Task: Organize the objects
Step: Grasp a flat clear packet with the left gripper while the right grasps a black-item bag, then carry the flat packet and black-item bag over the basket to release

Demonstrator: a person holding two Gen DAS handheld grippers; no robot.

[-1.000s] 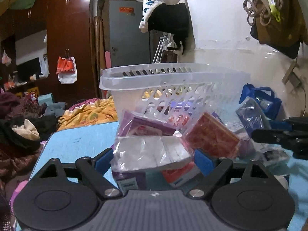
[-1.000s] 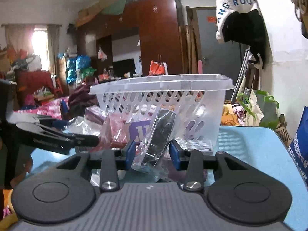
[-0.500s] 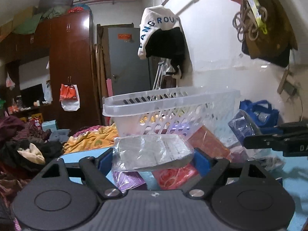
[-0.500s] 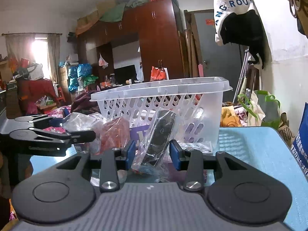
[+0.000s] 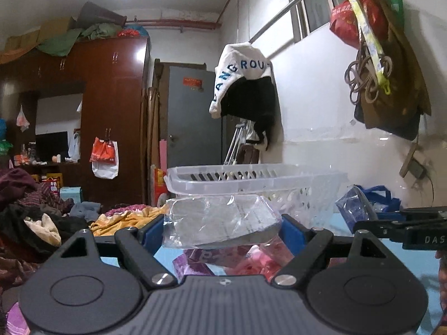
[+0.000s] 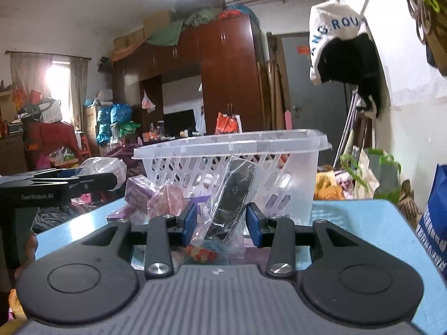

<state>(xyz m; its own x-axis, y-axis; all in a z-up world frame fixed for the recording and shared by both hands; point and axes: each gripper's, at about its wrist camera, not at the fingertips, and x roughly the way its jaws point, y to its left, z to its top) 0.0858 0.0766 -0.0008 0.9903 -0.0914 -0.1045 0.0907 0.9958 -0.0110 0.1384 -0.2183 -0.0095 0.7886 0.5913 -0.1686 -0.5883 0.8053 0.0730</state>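
A clear plastic basket (image 5: 251, 182) stands on the blue table; it also shows in the right wrist view (image 6: 232, 150). My left gripper (image 5: 222, 230) is shut on a clear bag with a grey-white pack (image 5: 220, 220) and holds it up in front of the basket's near wall, just below the rim. My right gripper (image 6: 220, 222) is shut on a clear bag with a black item (image 6: 232, 195), raised in front of the basket. Purple and pink packets (image 5: 229, 262) lie on the table below; they also show in the right wrist view (image 6: 156, 198).
The blue table (image 6: 363, 223) extends right of the basket. A blue bag (image 5: 371, 198) sits by the white wall at the right. A cap (image 5: 243, 81) and bags hang on the wall. Clothes lie piled at the left beyond the table.
Both grippers have risen with their bags. The left bag has lifted off the packet pile and is now close to the basket's rim height.
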